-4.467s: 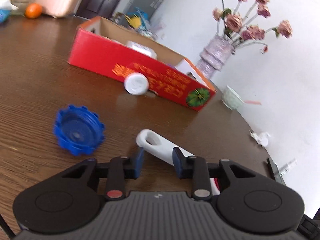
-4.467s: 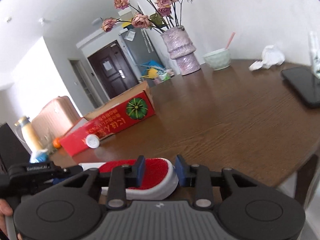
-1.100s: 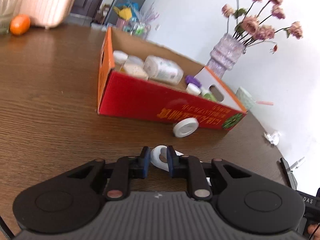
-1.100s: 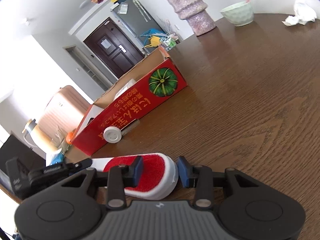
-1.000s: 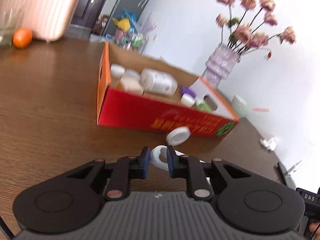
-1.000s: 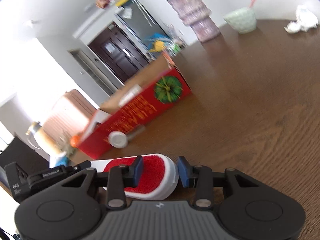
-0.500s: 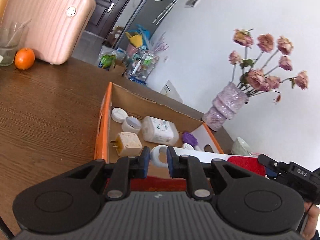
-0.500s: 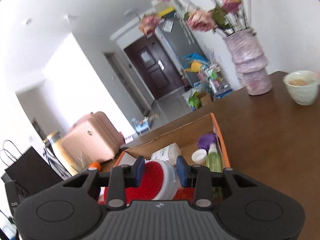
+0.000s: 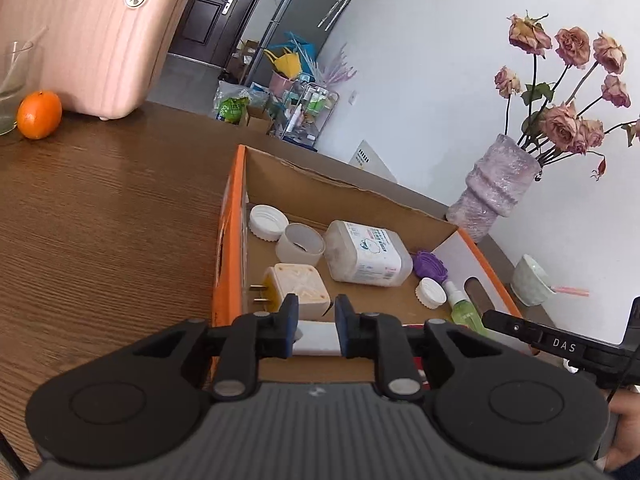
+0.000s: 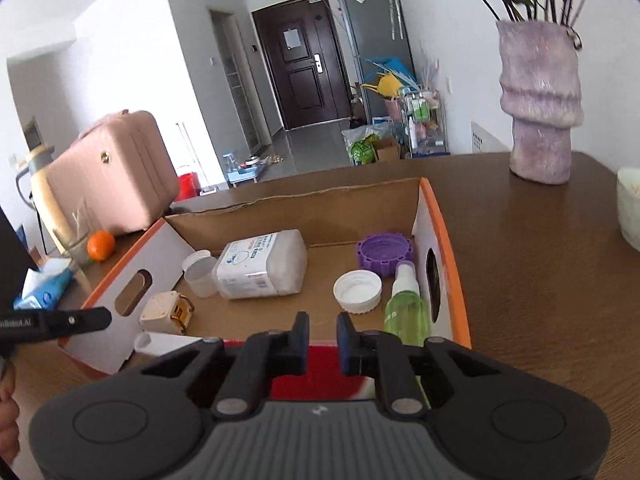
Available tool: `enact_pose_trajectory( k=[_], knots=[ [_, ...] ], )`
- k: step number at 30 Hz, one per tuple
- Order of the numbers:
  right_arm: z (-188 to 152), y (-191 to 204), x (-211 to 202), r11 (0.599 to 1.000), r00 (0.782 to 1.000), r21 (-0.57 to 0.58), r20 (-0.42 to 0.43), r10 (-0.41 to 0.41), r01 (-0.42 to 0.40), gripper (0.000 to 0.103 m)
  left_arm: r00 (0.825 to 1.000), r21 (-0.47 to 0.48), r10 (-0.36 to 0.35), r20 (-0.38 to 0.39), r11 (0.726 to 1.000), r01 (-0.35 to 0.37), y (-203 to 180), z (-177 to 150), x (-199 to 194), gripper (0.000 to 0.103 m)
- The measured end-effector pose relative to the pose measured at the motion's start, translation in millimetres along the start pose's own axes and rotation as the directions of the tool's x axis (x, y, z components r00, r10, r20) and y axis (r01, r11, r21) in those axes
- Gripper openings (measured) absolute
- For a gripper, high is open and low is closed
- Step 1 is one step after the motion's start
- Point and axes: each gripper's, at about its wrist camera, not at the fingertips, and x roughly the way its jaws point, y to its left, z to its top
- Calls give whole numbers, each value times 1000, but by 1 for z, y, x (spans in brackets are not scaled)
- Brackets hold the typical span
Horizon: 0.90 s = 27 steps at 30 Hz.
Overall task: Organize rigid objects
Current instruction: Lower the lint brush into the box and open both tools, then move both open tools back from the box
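The brush [image 9: 316,342] is over the near edge of the cardboard box [image 9: 229,248]. Its white handle sits between the left gripper's [image 9: 316,330] blue pads, and the jaws look spread a bit wider than the handle, so I honestly can't tell if they're pinching it or just sitting around it. In the right wrist view the red bristle head [image 10: 320,372] is right under the right gripper [image 10: 322,338], whose fingers are fairly close together with a gap between them; can't tell if it's gripping either, since the head sits mostly below the fingertips. The white handle end [image 10: 160,342] pokes out to the left there, next to the box's near left corner.

Inside the box: a beige plug adapter [image 9: 298,290] near the front left, a white cup on its side [image 9: 300,244], a white lid [image 9: 268,222] behind it, a big clear bottle lying down [image 9: 366,256], a purple cap [image 10: 384,252], a small white cap [image 10: 357,286], and a green spray bottle [image 10: 406,308] along the right wall.

The box sits on a brown wooden table [image 9: 100,220]. Further out there's an orange [image 9: 39,114], a pink suitcase [image 9: 88,32], and a purple vase with dried roses [image 9: 496,190].
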Motion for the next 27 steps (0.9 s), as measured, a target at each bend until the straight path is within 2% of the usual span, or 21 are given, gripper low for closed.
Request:
enact_pose_trajectory(
  k=[2,3,4,5,9,12,13,15,17,19,22,24,27],
  knots=[
    [5,0,-4,1000,1000,-1,7,14,-14,16,1000,12,9,9,1000,-9,0,2,-6,21],
    [7,0,-7,1000,1000,-3,10,10,-9,17,1000,18,14,13,1000,-15,-1,3,-9,28],
    [10,1,-10,1000,1000,-7,15,3,-3,17,1000,27,17,15,999,-17,-2,2,-13,40],
    [12,2,-15,1000,1000,-11,21,-1,1,17,1000,36,14,18,999,-15,-4,2,-18,43],
    [15,7,-36,999,999,-31,49,-8,9,20,998,92,25,49,995,-30,-18,-4,-45,44],
    [12,20,-63,996,996,-84,83,-28,35,24,991,151,62,117,985,-79,-32,-12,-75,53],
    [10,25,-73,994,995,-106,98,-30,40,25,985,176,81,154,978,-108,-38,-16,-86,61],
    [3,35,-97,988,990,-145,136,-31,51,37,964,233,125,234,956,-180,-49,-27,-107,72],
    [-8,45,-120,981,984,-181,178,-29,62,46,946,266,161,283,934,-238,-58,-38,-126,73],
    [-21,56,-142,973,976,-214,217,-36,83,51,934,274,170,313,926,-261,-64,-52,-145,82],
    [-47,71,-171,964,962,-245,271,-36,104,58,907,281,186,378,910,-304,-71,-81,-175,91],
    [-68,83,-187,956,953,-272,302,-24,111,67,890,289,193,414,899,-329,-74,-103,-194,95],
    [-99,99,-207,947,944,-303,331,-6,112,71,882,276,206,424,898,-342,-78,-133,-218,96]
  ],
)
